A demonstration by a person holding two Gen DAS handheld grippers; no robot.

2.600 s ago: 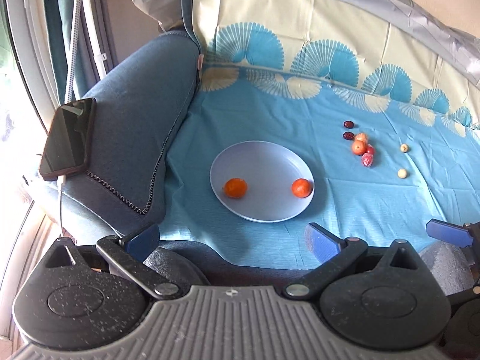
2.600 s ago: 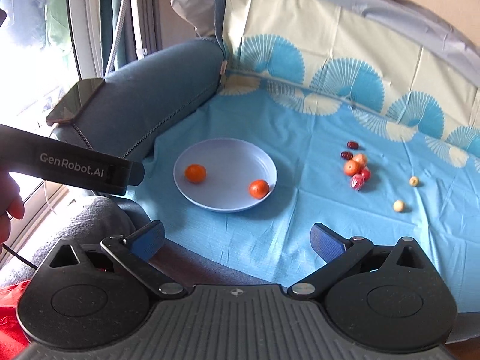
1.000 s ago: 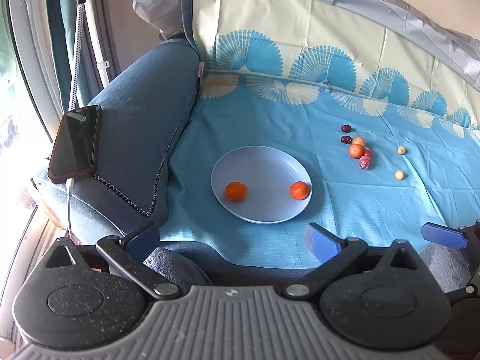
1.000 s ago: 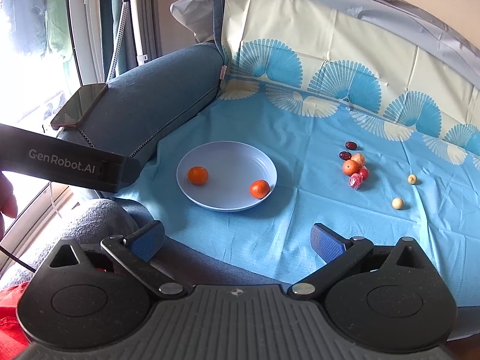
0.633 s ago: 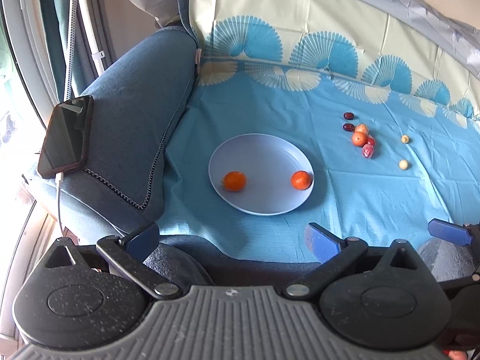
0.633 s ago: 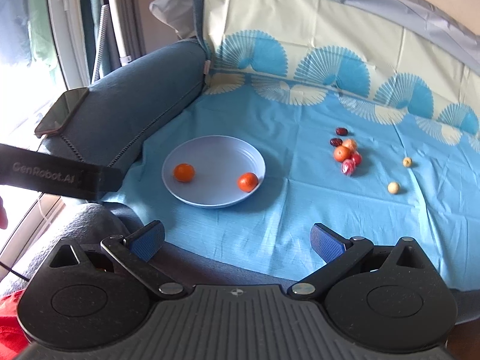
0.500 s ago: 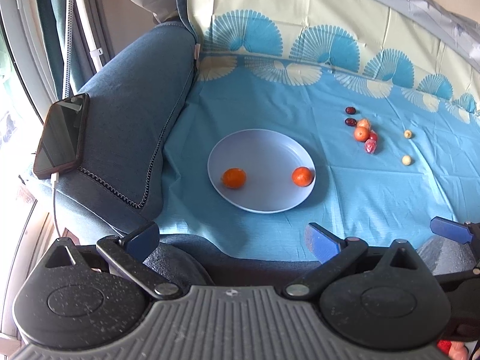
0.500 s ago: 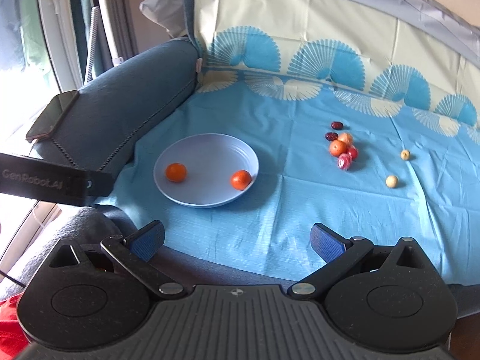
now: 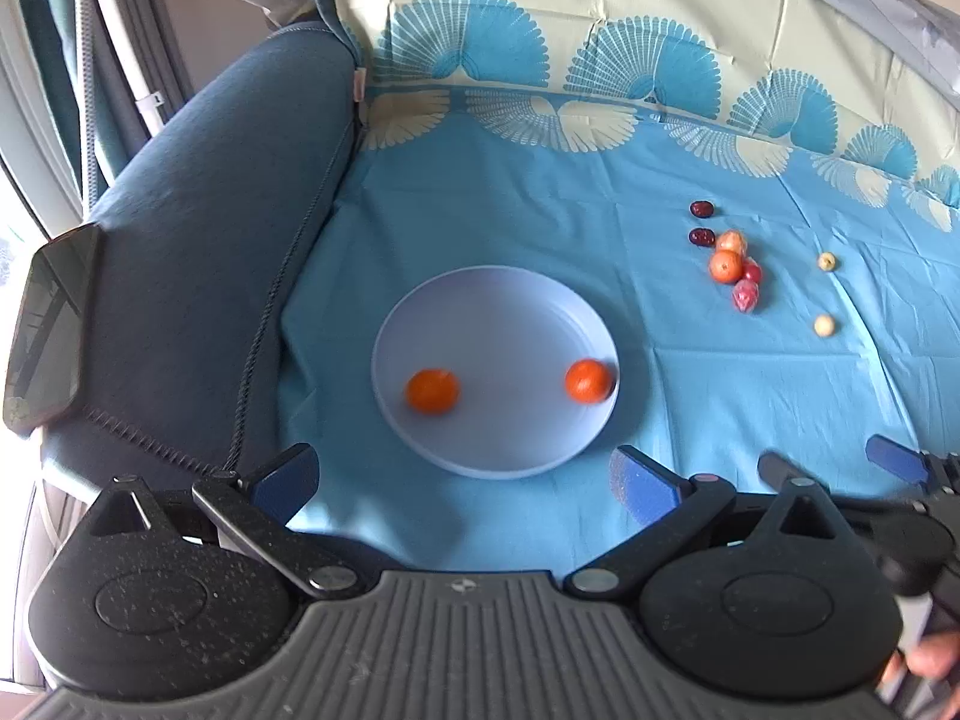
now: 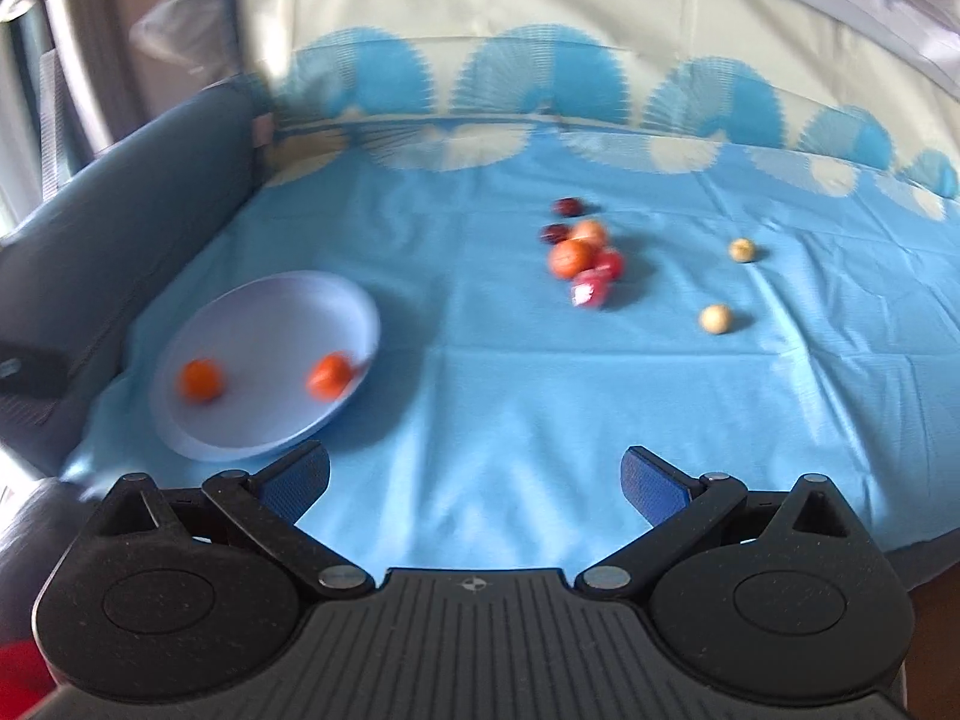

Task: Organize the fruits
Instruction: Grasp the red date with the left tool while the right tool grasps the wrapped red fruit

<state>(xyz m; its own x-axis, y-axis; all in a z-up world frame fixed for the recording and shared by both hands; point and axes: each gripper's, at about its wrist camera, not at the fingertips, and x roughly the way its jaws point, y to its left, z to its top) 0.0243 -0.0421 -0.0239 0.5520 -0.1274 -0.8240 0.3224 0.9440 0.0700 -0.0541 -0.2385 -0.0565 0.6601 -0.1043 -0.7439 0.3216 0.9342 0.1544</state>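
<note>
A pale blue plate [image 9: 498, 300] [image 10: 270, 312] lies on the blue cloth with two small oranges in it, one at the left [image 9: 432, 390] [image 10: 201, 380] and one at the right rim [image 9: 588, 380] [image 10: 329, 376]. Further right is a cluster of small fruits [image 9: 729, 264] [image 10: 579, 258]: an orange, dark dates and red ones. Two pale round fruits [image 9: 825, 324] [image 10: 715, 318] lie apart to its right. My left gripper [image 9: 462, 477] is open and empty, just short of the plate. My right gripper [image 10: 474, 474] is open and empty, above bare cloth before the cluster.
A dark blue sofa arm [image 9: 198, 228] rises left of the plate, with a black phone [image 9: 48, 324] lying on it. The patterned backrest cover [image 9: 600, 30] stands behind the cloth. The other gripper [image 9: 900, 468] shows at the left wrist view's right edge.
My right gripper has swung right and forward, so the plate sits at its left and the fruit cluster straight ahead. My left gripper has moved slightly closer to the plate.
</note>
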